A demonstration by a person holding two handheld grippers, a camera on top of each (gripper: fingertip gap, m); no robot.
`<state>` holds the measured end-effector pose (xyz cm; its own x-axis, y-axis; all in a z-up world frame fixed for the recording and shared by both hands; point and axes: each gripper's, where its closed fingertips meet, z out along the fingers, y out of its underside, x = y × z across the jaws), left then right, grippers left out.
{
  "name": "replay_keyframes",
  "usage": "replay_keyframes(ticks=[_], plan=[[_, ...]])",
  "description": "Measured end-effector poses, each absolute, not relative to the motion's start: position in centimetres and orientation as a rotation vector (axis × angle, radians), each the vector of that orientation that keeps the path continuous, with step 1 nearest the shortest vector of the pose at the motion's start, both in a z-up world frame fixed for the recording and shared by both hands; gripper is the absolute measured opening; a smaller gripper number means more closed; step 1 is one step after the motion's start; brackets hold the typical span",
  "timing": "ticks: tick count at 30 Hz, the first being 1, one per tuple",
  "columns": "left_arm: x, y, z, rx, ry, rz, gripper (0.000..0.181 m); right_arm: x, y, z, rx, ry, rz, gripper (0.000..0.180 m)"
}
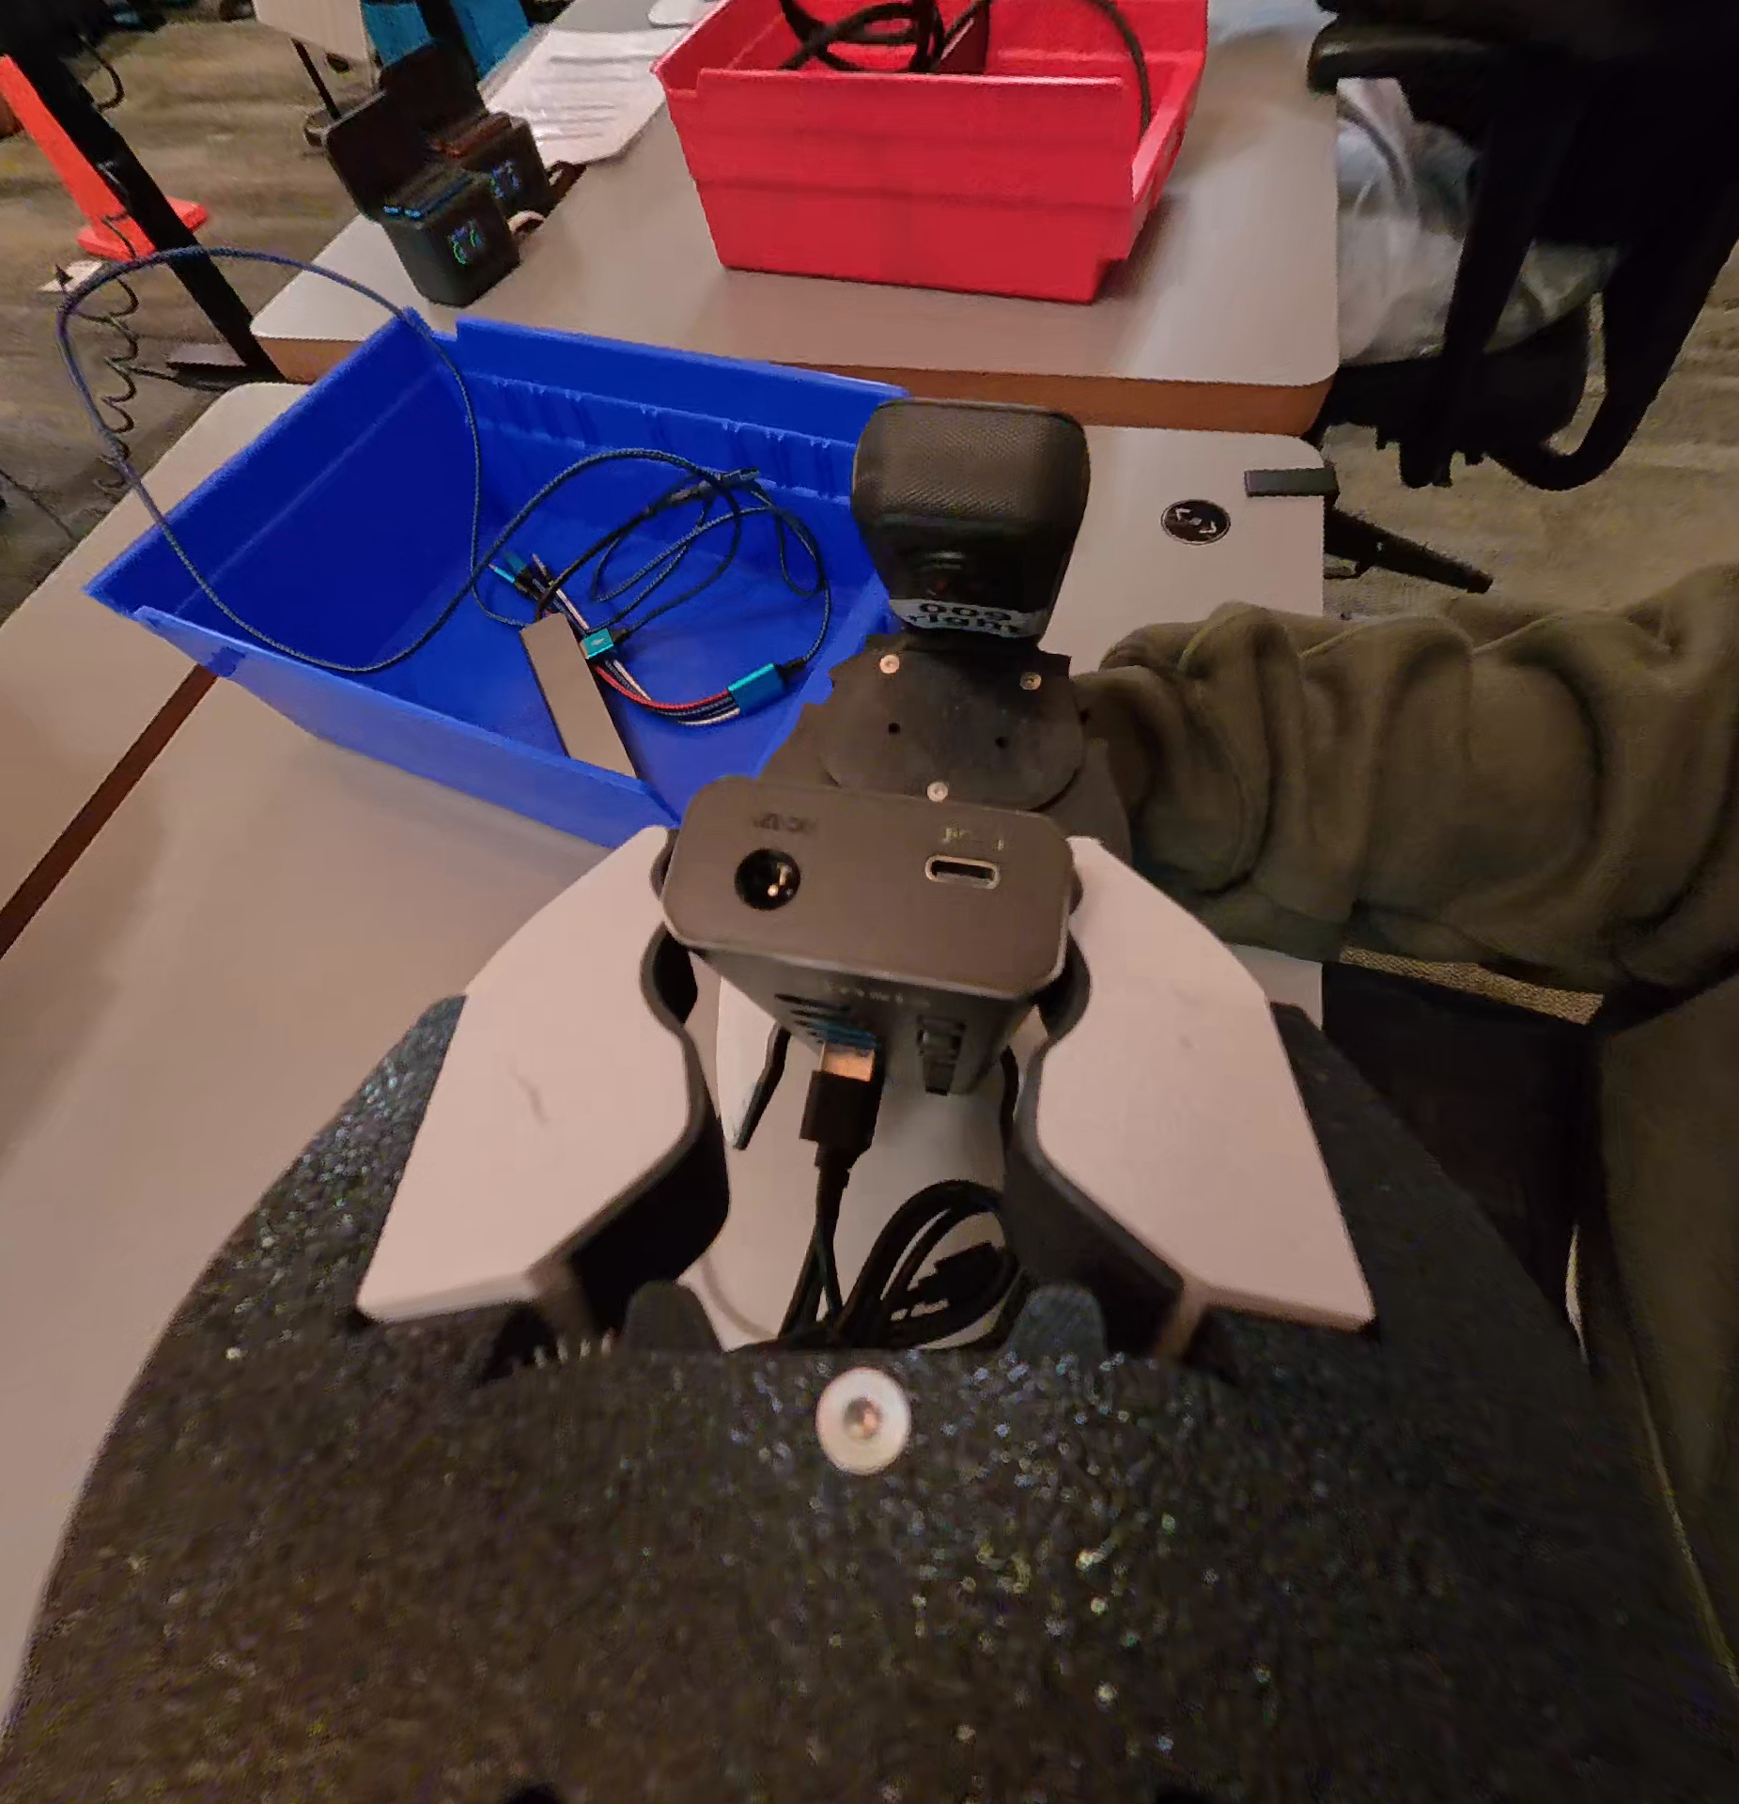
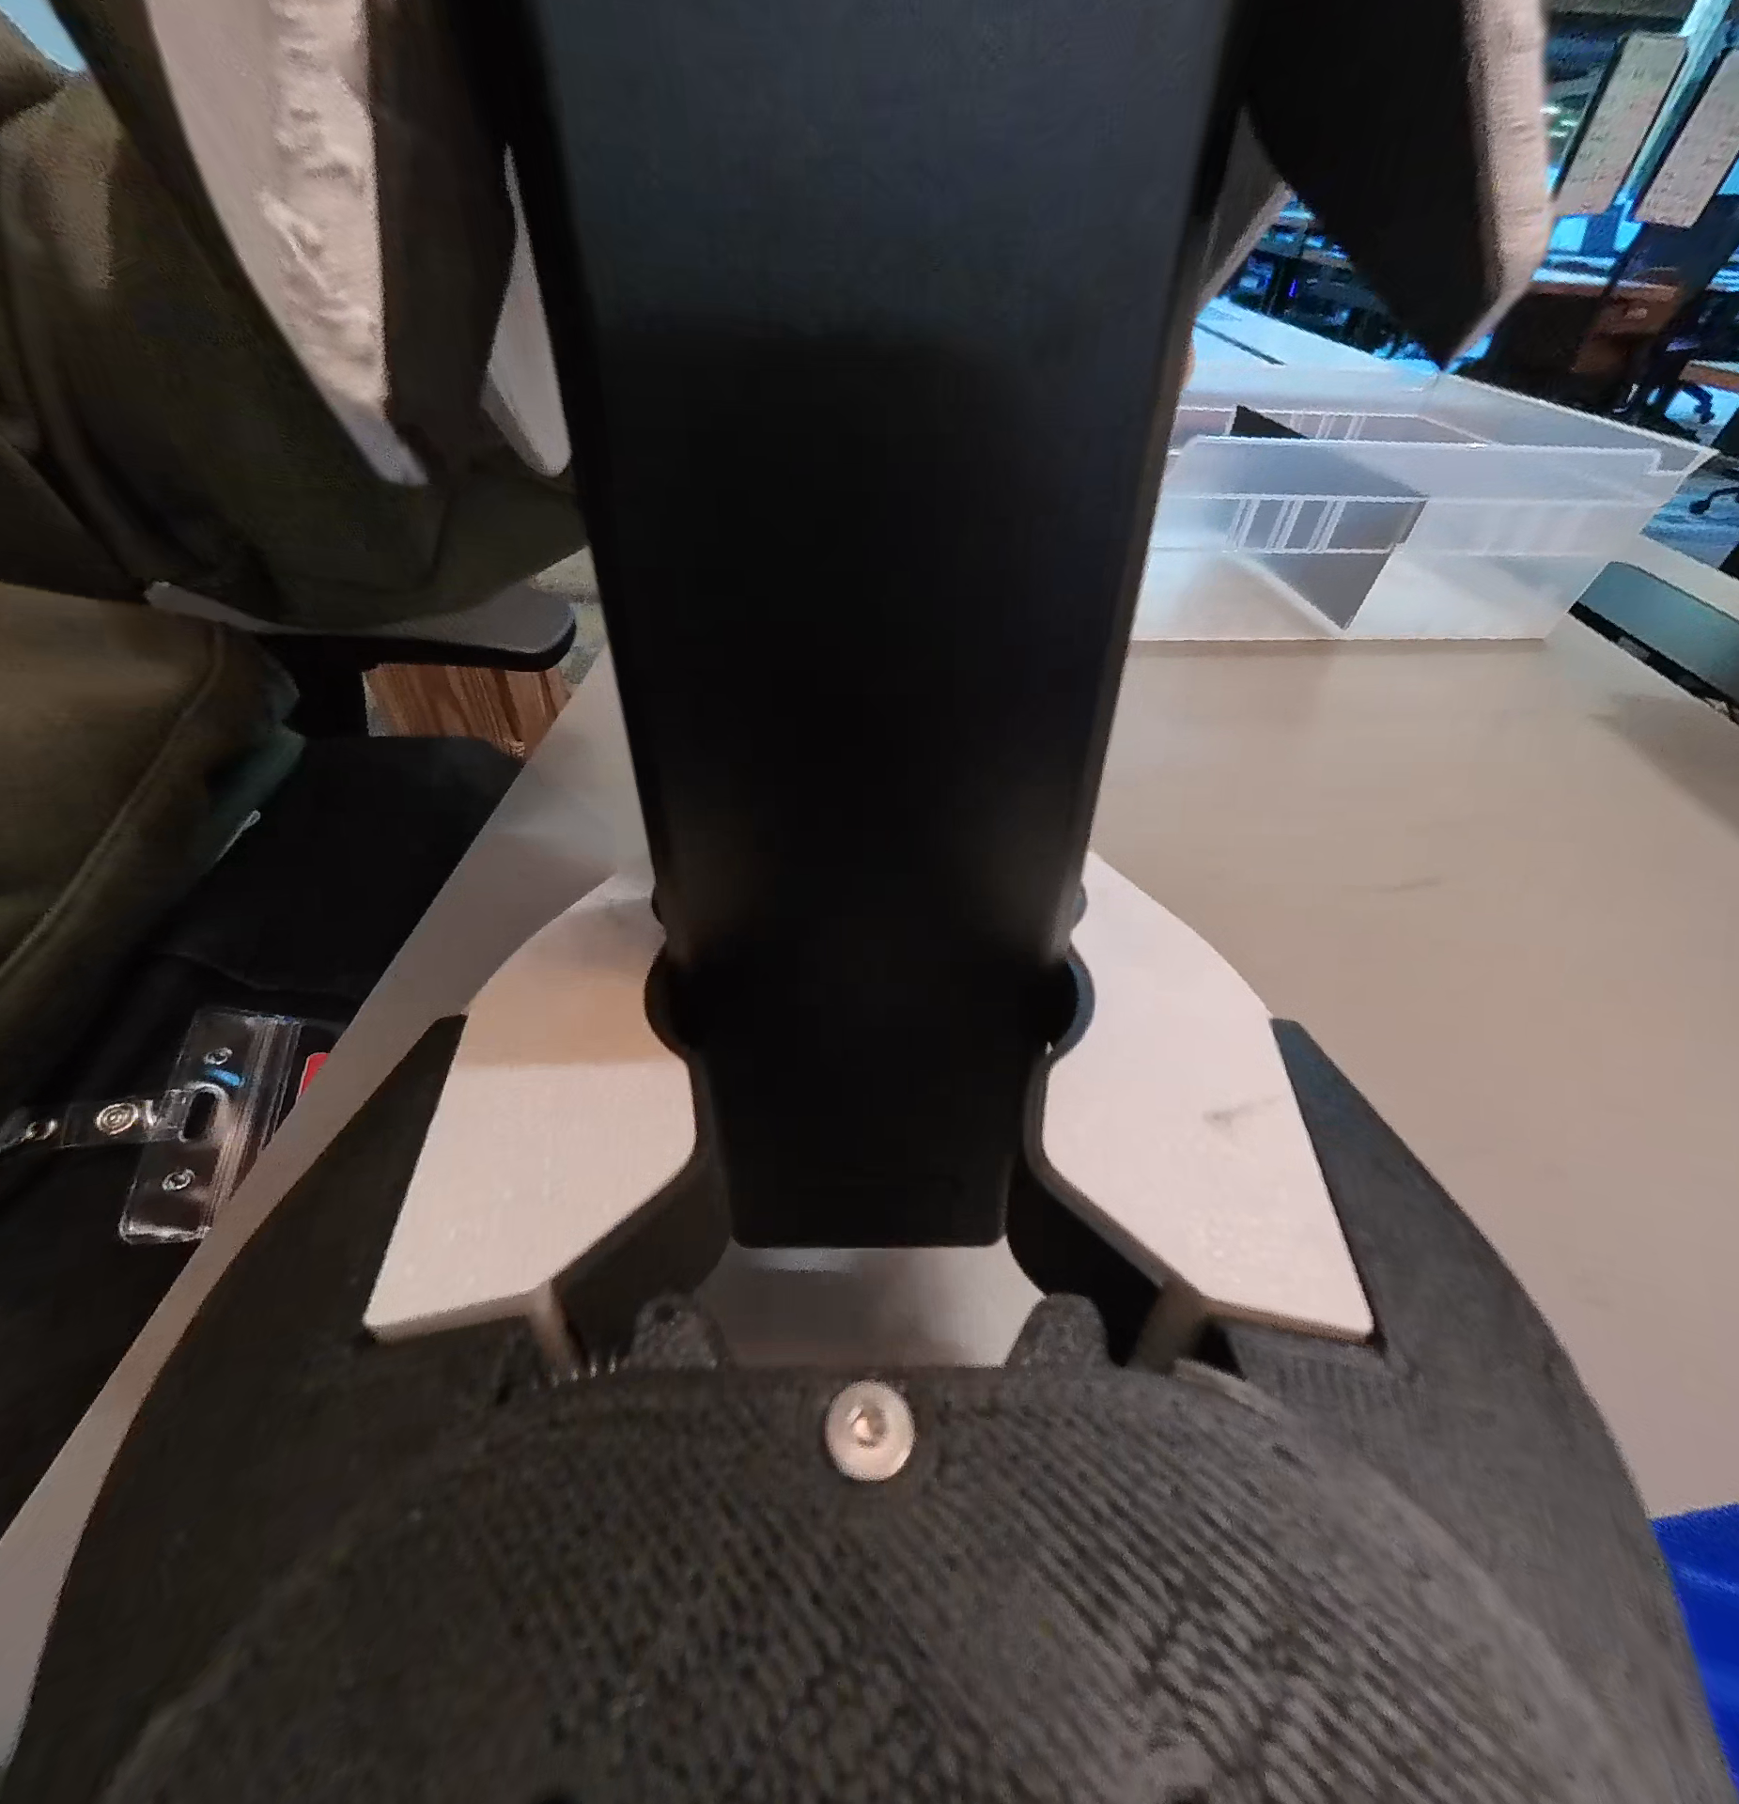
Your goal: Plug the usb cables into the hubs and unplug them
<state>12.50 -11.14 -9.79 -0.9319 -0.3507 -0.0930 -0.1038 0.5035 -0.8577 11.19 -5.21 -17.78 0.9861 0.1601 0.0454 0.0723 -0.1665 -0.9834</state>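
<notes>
A long dark grey USB hub (image 1: 865, 898) is held off the table between both grippers. My left gripper (image 1: 870, 879) is shut on its near end, which has a round socket and a small oval port. A black USB plug (image 1: 841, 1084) sits in a blue port on the hub's underside, and its black cable (image 1: 904, 1259) coils on the table below. My right gripper (image 2: 870, 976) is shut on the other end of the hub (image 2: 865, 586). It also shows in the left wrist view (image 1: 943, 742), facing me just behind the hub.
A blue bin (image 1: 358, 547) holding several braided cables (image 1: 670, 625) stands on the table ahead left. A red bin (image 1: 904, 176) and black charger cases (image 1: 455, 225) stand farther back. A clear bin (image 2: 1431, 508) stands in the right wrist view. A person's olive sleeve (image 1: 1431, 771) reaches in from the right. The gap from one gripper's tips to the other's is roughly 10 cm.
</notes>
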Motion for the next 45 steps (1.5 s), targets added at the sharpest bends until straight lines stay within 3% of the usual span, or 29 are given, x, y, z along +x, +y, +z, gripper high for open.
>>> replay_keyframes(ticks=[26, 29, 33, 35, 40, 42, 45], plan=[[12.7, -9.0, -10.1, -0.236, 2.535, -1.238, 0.077, 13.5, -6.5, -14.0, -1.433, -0.009, 0.053, 0.073], [12.4, -7.5, -10.9, -0.311, 2.558, -1.271, 0.047, 13.4, -6.5, -14.0, -1.434, -0.016, 0.059, 0.073], [12.7, -6.8, -12.4, -0.396, 2.59, -1.249, 0.039, 13.0, -6.2, -14.3, -1.461, -0.039, 0.051, 0.073], [13.2, -6.8, -13.2, -0.398, 2.595, -1.194, 0.024, 13.0, -6.2, -14.3, -1.456, -0.039, 0.052, 0.072], [13.4, -7.7, -14.1, -0.381, 2.63, -1.16, 0.026, 12.9, -6.2, -14.3, -1.455, -0.05, 0.056, 0.072], [13.4, -7.8, -14.3, -0.363, 2.636, -1.125, 0.016, 12.8, -6.3, -14.2, -1.451, -0.056, 0.06, 0.072], [13.5, -7.9, -14.7, -0.35, 2.649, -1.096, 0.015, 12.7, -6.2, -14.3, -1.458, -0.062, 0.063, 0.072]])
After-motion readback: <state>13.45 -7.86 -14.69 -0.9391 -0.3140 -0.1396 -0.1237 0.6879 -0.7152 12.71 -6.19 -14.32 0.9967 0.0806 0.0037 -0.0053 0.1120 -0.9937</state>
